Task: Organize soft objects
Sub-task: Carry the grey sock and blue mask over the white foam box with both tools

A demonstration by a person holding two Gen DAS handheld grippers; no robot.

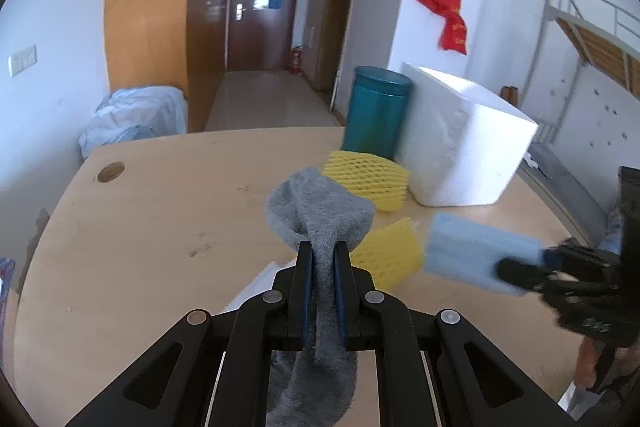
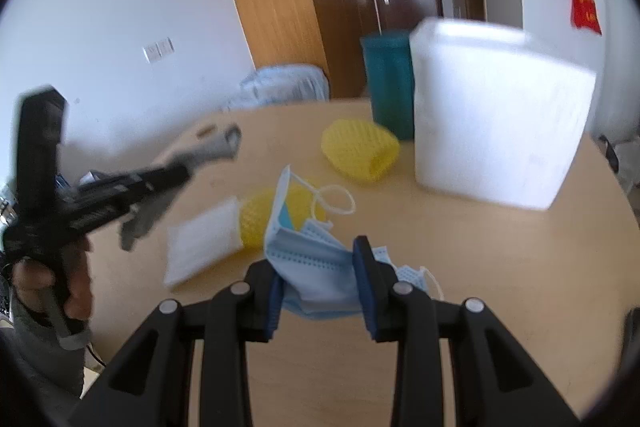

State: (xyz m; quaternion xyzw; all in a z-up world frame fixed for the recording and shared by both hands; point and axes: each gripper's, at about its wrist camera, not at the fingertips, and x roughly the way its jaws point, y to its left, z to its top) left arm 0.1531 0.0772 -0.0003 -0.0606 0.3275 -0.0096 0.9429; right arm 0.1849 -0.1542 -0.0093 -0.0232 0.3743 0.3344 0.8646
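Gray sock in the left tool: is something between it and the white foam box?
Yes. The gray sock is held above the table, and a yellow foam net lies just before the white foam box, beside the teal bin.

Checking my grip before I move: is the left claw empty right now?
No, the left claw is shut on a grey sock, held above the table.

A grey sock (image 1: 320, 211) is showing a fuzzy knit. The face mask (image 2: 316, 267) is looking pale blue with dotted seams. Two foam nets (image 1: 370, 179) are glowing yellow in diamond mesh. The foam box (image 1: 460, 143) is gleaming plain white on the pale wood surface (image 1: 160, 227).
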